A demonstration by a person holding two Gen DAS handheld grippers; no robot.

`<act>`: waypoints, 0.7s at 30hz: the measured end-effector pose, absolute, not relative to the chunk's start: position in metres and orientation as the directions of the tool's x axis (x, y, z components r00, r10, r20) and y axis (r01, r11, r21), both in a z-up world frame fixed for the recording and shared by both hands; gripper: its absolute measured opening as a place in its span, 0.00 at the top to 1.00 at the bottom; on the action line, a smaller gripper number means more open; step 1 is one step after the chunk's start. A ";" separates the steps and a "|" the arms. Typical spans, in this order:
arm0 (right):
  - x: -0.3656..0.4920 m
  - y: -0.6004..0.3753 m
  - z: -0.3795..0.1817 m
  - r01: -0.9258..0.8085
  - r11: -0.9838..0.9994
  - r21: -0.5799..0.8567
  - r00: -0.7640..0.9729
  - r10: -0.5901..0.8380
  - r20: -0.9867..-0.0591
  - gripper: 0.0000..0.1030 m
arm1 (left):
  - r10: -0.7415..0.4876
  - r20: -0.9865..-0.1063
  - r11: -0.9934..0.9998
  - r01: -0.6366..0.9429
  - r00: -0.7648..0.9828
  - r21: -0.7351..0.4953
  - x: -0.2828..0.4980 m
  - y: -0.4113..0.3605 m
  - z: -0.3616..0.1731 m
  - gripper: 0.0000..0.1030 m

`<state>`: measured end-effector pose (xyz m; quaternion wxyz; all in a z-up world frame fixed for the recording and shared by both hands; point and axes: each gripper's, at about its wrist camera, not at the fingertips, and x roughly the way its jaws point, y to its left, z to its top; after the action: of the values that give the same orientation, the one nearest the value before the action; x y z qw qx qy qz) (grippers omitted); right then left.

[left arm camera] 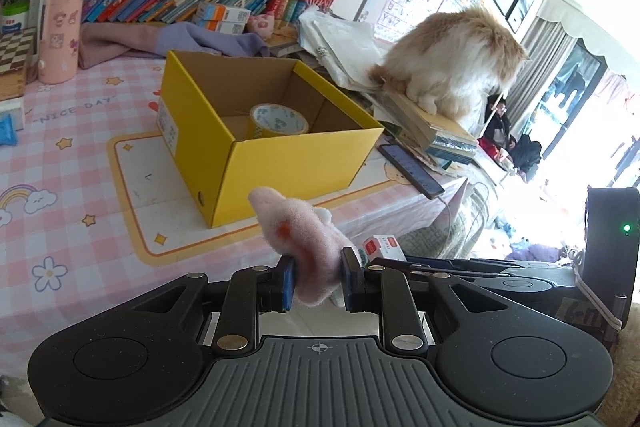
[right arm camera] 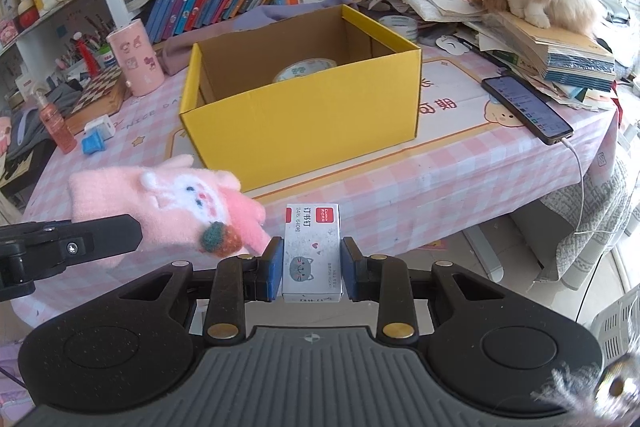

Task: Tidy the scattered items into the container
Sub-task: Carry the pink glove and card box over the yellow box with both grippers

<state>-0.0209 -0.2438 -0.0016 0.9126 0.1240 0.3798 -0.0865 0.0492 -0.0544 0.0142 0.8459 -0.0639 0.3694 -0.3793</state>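
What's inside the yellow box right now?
One roll of tape lies on the floor of the yellow box. The near walls hide the floor's front strip in both views, so anything small there cannot be seen.

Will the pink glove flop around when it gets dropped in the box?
Probably. The pink glove looks soft and knitted, and it droops past the left tool, so it seems floppy and light. It should land gently in the yellow box.

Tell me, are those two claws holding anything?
Left gripper pinches a pink glove near its cuff; right gripper clamps a small staple box by its sides.
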 end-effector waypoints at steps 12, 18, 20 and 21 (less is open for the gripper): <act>-0.013 -0.274 0.003 0.281 0.945 0.170 0.718 -0.090 -0.690 0.73 | -0.730 -0.520 0.663 0.646 0.444 -0.379 0.062 -0.081 0.033 0.79; 0.000 -0.296 0.013 0.283 0.944 0.168 0.747 -0.107 -0.657 0.73 | -0.730 -0.489 0.671 0.639 0.477 -0.377 0.078 -0.094 0.044 0.79; 0.008 -0.305 0.017 0.276 0.946 0.170 0.757 -0.105 -0.645 0.73 | -0.728 -0.476 0.675 0.636 0.493 -0.375 0.084 -0.100 0.049 0.79; 0.012 -0.309 0.020 0.270 0.948 0.169 0.763 -0.103 -0.639 0.73 | -0.727 -0.469 0.678 0.634 0.502 -0.372 0.087 -0.103 0.051 0.79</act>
<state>0.0123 -0.3090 0.0198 0.9303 0.1263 0.3296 -0.1003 0.0870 -0.1026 0.0514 0.8634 -0.0757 0.3060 -0.3940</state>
